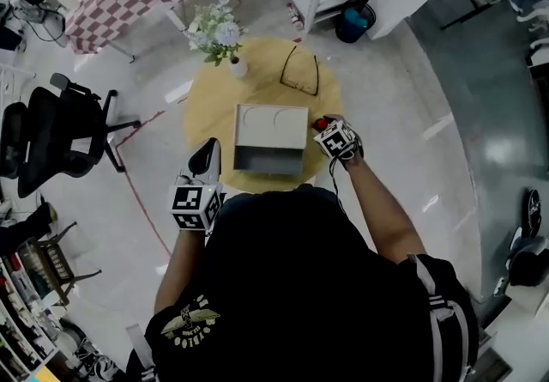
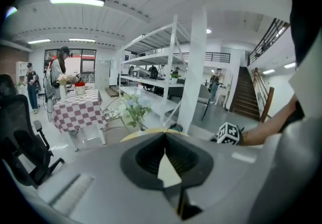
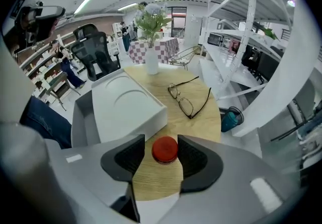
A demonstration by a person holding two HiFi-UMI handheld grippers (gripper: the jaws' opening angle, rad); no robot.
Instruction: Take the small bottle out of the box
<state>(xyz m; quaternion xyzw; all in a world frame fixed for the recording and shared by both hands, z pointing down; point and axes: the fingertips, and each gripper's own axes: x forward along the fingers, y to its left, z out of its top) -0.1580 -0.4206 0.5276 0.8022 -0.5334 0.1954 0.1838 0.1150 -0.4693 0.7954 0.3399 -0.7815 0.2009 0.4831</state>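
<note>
The small bottle [image 3: 165, 149], seen from above as a round red cap, stands outside the box [image 3: 146, 120] on the bare wood of the round table [image 3: 201, 112], just beside the box's right-hand corner. The right claw [image 3: 161, 140] points steeply down over it with its jaws set wide on either side of the cap. A thin sliver of wood shows between the cap and the left jaw, so the pads are not clamping it. In the head view the left claw [image 1: 206, 157] hangs at the table's near edge, to the left of the box and apart from it. Its own view shows its jaw tips meeting with nothing between them. Beyond the box lie a pair of glasses [image 3: 188, 98] and a vase of flowers [image 3: 152, 59].
</note>
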